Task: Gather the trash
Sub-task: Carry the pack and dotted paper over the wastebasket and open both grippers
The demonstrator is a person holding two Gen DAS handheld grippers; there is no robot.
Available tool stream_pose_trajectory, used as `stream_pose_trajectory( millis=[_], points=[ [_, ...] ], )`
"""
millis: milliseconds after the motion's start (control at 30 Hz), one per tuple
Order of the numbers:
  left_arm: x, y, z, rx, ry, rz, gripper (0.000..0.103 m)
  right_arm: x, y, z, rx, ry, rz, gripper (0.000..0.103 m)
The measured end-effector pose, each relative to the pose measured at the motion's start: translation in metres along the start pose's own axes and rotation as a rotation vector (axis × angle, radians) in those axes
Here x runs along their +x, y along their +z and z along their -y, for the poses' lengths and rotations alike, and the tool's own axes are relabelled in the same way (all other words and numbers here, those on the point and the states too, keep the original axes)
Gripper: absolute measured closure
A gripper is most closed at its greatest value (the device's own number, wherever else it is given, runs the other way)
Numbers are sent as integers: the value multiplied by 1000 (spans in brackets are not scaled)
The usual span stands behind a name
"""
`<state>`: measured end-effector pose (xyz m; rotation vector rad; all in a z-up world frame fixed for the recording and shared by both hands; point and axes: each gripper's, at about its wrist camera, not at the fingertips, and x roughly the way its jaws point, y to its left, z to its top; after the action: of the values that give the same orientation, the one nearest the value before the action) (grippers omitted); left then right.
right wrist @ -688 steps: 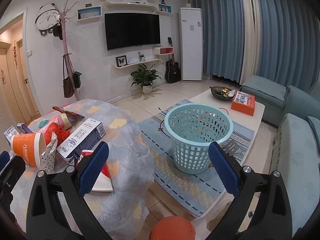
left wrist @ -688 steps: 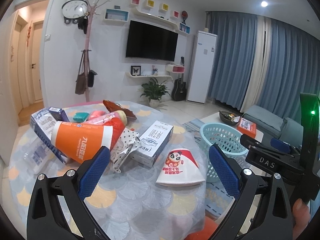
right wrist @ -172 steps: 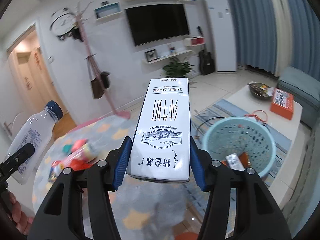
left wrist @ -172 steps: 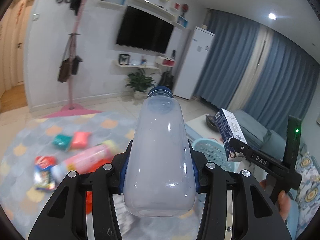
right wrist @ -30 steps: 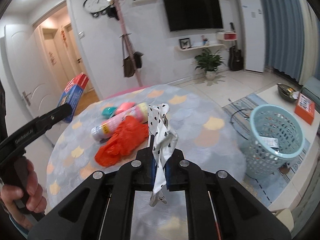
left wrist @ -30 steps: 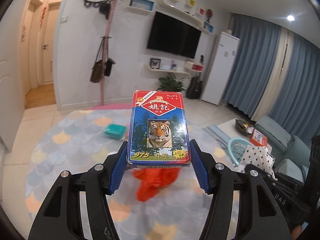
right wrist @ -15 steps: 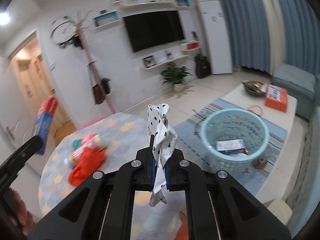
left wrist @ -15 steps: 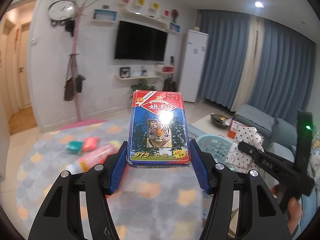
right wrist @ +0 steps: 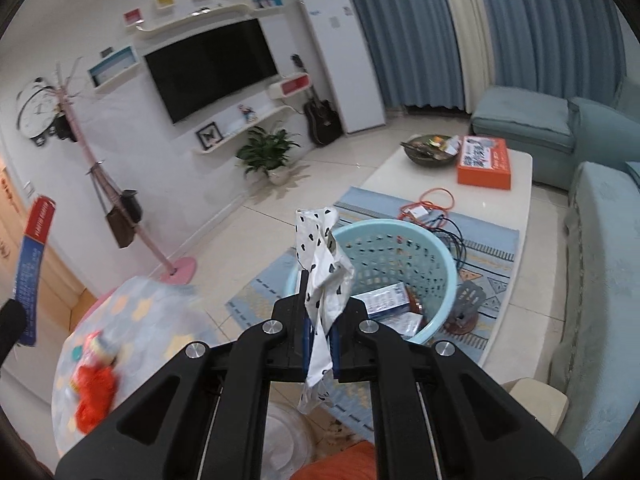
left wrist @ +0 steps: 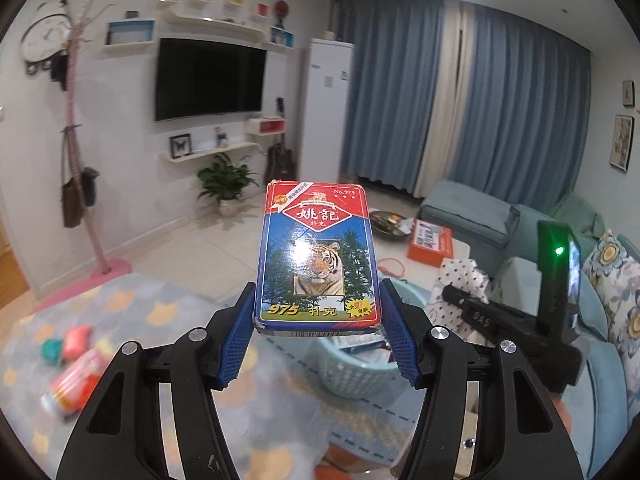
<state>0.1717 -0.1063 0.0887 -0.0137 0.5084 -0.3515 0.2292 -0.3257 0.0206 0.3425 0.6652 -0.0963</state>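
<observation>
**Trash in both grippers, basket just ahead**

Trash is riding in both of your grippers. Your left gripper [left wrist: 318, 332] is pinching a card box [left wrist: 317, 256] upright between its blue pads [left wrist: 239, 340], gripped by its lower sides. Your right gripper [right wrist: 320, 336] is squeezing a spotted wrapper [right wrist: 323, 276], with the fingers pressed nearly together on it.

You are judged to be in the carry step, heading for the basket [right wrist: 444, 264]. Next you are needing to bring each load over the rim, then spread the fingers. The wrapper is limp and may cling to the pads, so it is likely needing a clear drop.

The right view is showing you the basket's inside, with packets already lying there, and the wrapper near its rim. It is also showing the card box from its edge at far left. The left view is hiding most of the basket behind the box, but it is showing the right gripper beside it and blurred items on the table [left wrist: 132, 312].
</observation>
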Motion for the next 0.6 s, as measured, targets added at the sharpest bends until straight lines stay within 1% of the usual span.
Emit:
stream_pose_trajectory(
  millis=[133,267,333,433,600],
  points=[
    [42,9,14,15,-31,-28,45,39,7,20,25,-24,-49,97],
    [88,13,15,-7,-82,-77,45,78,7,39,51,-50,-107,97],
    [112,11,17,-18,-104,-107,45,99,5,47,52,-85,-143,97],
    [146,8,20,-27,-143,-151,45,122,3,59,68,-85,-179,97],
    [194,0,27,-16,-165,-206,45,155,-1,77,84,-103,-225,97]
  ],
)
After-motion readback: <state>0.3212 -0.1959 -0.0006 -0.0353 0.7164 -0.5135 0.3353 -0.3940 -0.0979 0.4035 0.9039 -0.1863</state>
